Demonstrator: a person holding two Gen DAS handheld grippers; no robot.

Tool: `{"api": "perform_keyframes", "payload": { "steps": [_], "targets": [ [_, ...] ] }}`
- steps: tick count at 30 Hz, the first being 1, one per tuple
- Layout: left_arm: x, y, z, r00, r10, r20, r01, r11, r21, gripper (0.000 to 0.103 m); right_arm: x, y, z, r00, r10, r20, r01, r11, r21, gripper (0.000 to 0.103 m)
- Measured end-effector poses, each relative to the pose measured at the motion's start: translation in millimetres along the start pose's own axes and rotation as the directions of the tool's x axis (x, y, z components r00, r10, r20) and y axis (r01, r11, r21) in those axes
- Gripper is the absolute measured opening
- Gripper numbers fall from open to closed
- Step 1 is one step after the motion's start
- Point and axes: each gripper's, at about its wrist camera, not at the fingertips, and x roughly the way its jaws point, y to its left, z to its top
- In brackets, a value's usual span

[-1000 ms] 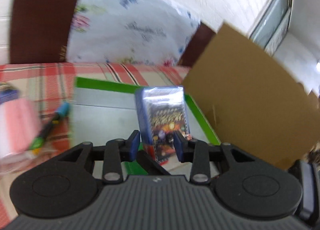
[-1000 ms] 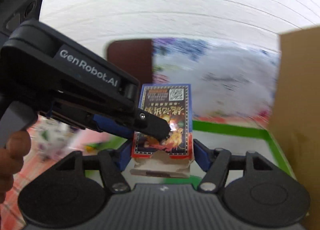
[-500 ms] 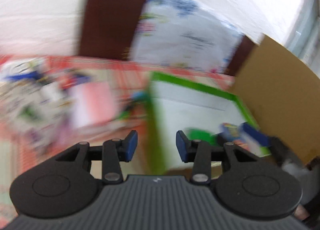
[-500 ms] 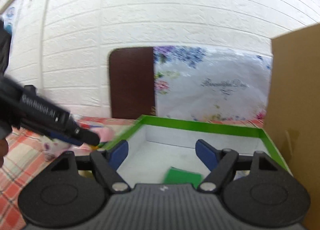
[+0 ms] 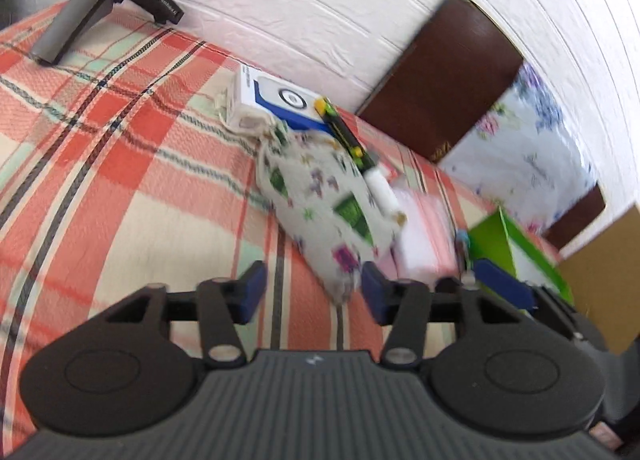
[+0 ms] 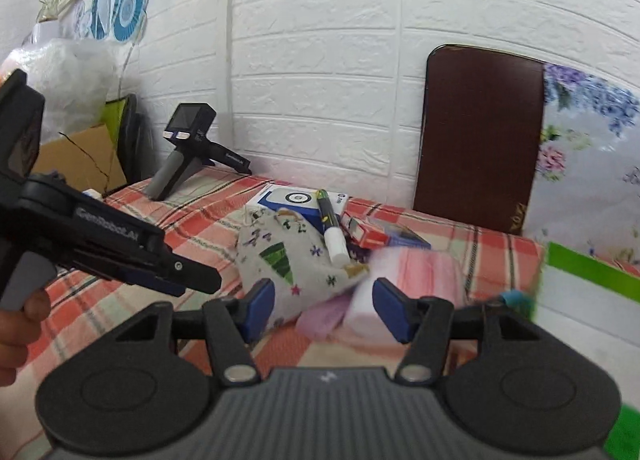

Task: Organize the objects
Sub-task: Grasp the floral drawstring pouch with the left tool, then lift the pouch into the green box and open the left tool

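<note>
Both grippers have swung away from the green-rimmed box [image 6: 592,272], and the card pack that sat between their blue pads a second ago is gone from view; neither view now shows where it lies.

Left gripper [image 5: 310,292] has its jaws spread wide and empty over the red plaid tablecloth [image 5: 120,164]. Just ahead of it, at about 12 to 1 o'clock in its view, lies a white cloth pouch [image 5: 320,196] printed with green trees and small stars, its near tip reaching between the pads without touching either. A marker [image 5: 356,148] with a white cap rests across the pouch's far side, and a white-and-blue carton [image 5: 276,100] sits behind it at 12 o'clock, near the white brick wall [image 5: 320,20]. Blurred pink packaging [image 5: 424,228] lies at 2 o'clock, touching the pouch.

Right gripper [image 6: 324,310] is likewise spread wide, gripping nothing. In its view the pouch [image 6: 288,260] is at 11 to 12 o'clock, the pink packaging [image 6: 416,276] at 1 o'clock, and the green-rimmed box at 3 o'clock. A small red-and-white box [image 6: 362,230] lies behind the marker [image 6: 330,226]. The left gripper's body enters at 9 o'clock, held in a hand [image 6: 20,336]. A spare handheld gripper [image 6: 188,152] stands on the cloth at 10 o'clock. A brown board [image 6: 480,136] leans on the wall at 1 o'clock.
</note>
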Motion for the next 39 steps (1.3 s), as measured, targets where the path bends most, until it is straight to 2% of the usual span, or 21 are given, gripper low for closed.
{"api": "perform_keyframes", "payload": {
  "steps": [2,4,8,9,10,11,13,15,17,18,23,24,26,28,30,33,36,38,39],
  "targets": [
    [11,7,12,1.000,-0.015,-0.003,0.015,0.999,-0.030,0.067,20,-5,11,1.000,0.006,-0.007,-0.006,0.999,0.045,0.056],
    [23,11,19,1.000,-0.027,-0.010,0.026,0.997,-0.074,0.080,43,-17,21,1.000,0.004,-0.023,-0.002,0.994,0.110,0.056],
    [49,16,26,0.996,-0.077,-0.038,0.071,0.988,-0.138,0.081,91,-44,23,0.993,0.042,-0.112,-0.008,0.959,0.283,0.051],
    [53,15,26,0.996,-0.080,-0.032,0.075,0.988,-0.134,0.077,101,-50,19,0.988,0.075,-0.134,-0.026,0.942,0.334,0.050],
    [55,12,26,0.996,-0.084,-0.025,0.080,0.990,-0.118,0.058,103,-53,15,0.984,0.117,-0.135,-0.059,0.927,0.371,0.048],
    [58,11,26,0.995,-0.089,-0.043,0.085,0.991,-0.102,0.048,104,-53,13,0.977,0.156,-0.148,-0.086,0.914,0.397,0.048],
    [54,14,25,0.993,-0.114,-0.041,0.109,0.989,-0.099,0.035,96,-45,7,0.971,0.179,-0.161,-0.099,0.907,0.410,0.044],
    [42,19,21,0.992,-0.120,-0.040,0.116,0.989,-0.090,0.033,83,-39,-1,0.965,0.204,-0.162,-0.116,0.893,0.436,0.044],
    [24,25,12,0.992,-0.117,-0.047,0.113,0.991,-0.075,0.033,72,-33,-10,0.942,0.290,-0.170,-0.175,0.854,0.489,0.044],
    [13,28,6,0.992,-0.119,-0.048,0.115,0.991,-0.069,0.033,64,-23,-13,0.931,0.322,-0.173,-0.202,0.847,0.491,0.044],
    [-35,46,-15,0.994,-0.102,-0.047,0.100,0.994,-0.044,0.034,27,29,-28,0.882,0.427,-0.198,-0.347,0.874,0.341,0.051],
    [-43,51,-17,0.994,-0.097,-0.041,0.094,0.994,-0.058,0.035,21,38,-29,0.885,0.418,-0.207,-0.355,0.891,0.283,0.052],
    [-55,58,-18,0.997,-0.077,-0.002,0.076,0.994,-0.076,0.041,10,52,-30,0.918,0.338,-0.205,-0.312,0.938,0.151,0.058],
    [-64,63,-15,0.998,-0.059,0.034,0.061,0.995,-0.075,0.054,1,54,-28,0.947,0.263,-0.184,-0.253,0.964,0.077,0.064],
    [-63,64,-11,0.997,-0.058,0.045,0.062,0.994,-0.092,0.066,-4,46,-25,0.956,0.242,-0.167,-0.229,0.969,0.092,0.068],
    [-55,57,-10,0.994,-0.105,0.027,0.106,0.992,-0.075,0.067,-3,33,-16,0.969,0.210,-0.133,-0.195,0.974,0.117,0.072],
    [-41,48,-13,0.994,-0.111,0.000,0.111,0.993,-0.040,0.067,18,22,1,0.960,0.247,-0.132,-0.220,0.957,0.189,0.072],
    [-31,50,-16,0.996,-0.087,-0.005,0.087,0.995,-0.046,0.064,41,23,5,0.945,0.278,-0.173,-0.237,0.945,0.224,0.066],
    [-26,53,-18,0.996,-0.089,-0.020,0.088,0.995,-0.053,0.049,56,24,3,0.929,0.300,-0.216,-0.244,0.937,0.251,0.054]
  ]
}}
